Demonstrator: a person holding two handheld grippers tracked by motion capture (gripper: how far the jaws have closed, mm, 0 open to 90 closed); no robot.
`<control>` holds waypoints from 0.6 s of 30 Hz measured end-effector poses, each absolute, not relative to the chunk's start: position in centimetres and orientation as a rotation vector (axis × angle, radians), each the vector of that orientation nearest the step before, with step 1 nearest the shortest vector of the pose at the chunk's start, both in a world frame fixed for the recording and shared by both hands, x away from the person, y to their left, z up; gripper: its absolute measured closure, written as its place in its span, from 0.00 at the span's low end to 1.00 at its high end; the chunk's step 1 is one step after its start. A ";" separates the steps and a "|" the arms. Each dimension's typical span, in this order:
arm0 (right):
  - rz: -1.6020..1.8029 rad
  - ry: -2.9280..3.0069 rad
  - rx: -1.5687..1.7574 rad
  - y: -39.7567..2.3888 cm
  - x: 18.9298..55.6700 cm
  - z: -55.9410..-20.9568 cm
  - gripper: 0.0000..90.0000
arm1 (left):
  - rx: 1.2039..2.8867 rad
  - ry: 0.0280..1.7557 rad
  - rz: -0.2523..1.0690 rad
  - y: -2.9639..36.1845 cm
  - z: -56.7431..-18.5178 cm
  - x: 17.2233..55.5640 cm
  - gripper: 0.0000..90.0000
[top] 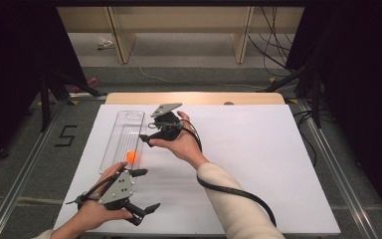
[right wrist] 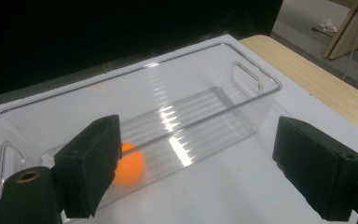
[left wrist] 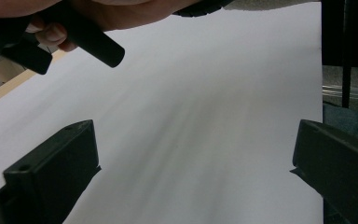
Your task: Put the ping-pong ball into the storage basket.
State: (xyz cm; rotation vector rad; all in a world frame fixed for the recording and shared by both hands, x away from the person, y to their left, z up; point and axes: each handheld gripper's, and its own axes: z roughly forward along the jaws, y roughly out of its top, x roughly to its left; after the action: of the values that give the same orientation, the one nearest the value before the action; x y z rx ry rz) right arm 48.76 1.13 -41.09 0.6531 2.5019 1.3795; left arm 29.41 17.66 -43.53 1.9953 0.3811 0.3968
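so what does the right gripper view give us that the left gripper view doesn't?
Right gripper view alone: the clear plastic bin, long and ribbed along its floor, with the orange ball inside near one end, framed by the right gripper with its fingers wide apart.

Left gripper view alone: the left gripper, fingers also spread wide over bare paper, and the person's other hand with its gripper at the top edge.

Shared: the white sheet covering the table, and a strip of the wooden table edge.

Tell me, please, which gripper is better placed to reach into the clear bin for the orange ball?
The right gripper: it is open beside the clear bin, facing the orange ball. The left gripper points away over bare paper.
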 end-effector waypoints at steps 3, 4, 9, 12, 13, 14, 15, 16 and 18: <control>1.376 2.496 0.661 0.6 48.7 -41.0 0.18 | 1.996 0.381 0.397 17.7 -43.5 29.4 0.00; 1.373 2.494 0.665 0.4 48.7 -41.0 0.18 | 1.996 0.383 0.396 17.7 -43.5 29.4 0.00; 1.373 2.484 0.670 -0.5 48.5 -40.8 0.18 | 1.995 0.385 0.397 17.7 -43.6 29.4 0.00; 1.370 2.479 0.673 -0.9 48.4 -40.7 0.18 | 1.995 0.386 0.397 17.7 -43.6 29.4 0.00; 1.369 2.479 0.674 -1.1 48.4 -40.7 0.18 | 1.995 0.386 0.397 17.7 -43.6 29.4 0.00; 1.369 2.476 0.679 -1.3 48.3 -40.7 0.18 | 1.995 0.386 0.397 17.7 -43.6 29.4 0.00; 1.370 2.473 0.685 -1.4 48.3 -40.7 0.18 | 1.995 0.387 0.397 17.7 -43.6 29.4 0.00; 1.371 2.471 0.687 -1.6 48.3 -40.7 0.18 | 1.995 0.387 0.398 17.7 -43.6 29.4 0.00; 1.369 2.468 0.692 -2.0 48.2 -40.7 0.18 | 1.995 0.387 0.397 17.7 -43.6 29.4 0.00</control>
State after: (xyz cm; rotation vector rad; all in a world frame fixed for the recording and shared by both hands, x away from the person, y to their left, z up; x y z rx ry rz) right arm 48.21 -1.96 -40.69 0.6917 2.4684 1.3693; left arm 29.42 17.71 -43.56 1.9952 0.3869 0.3971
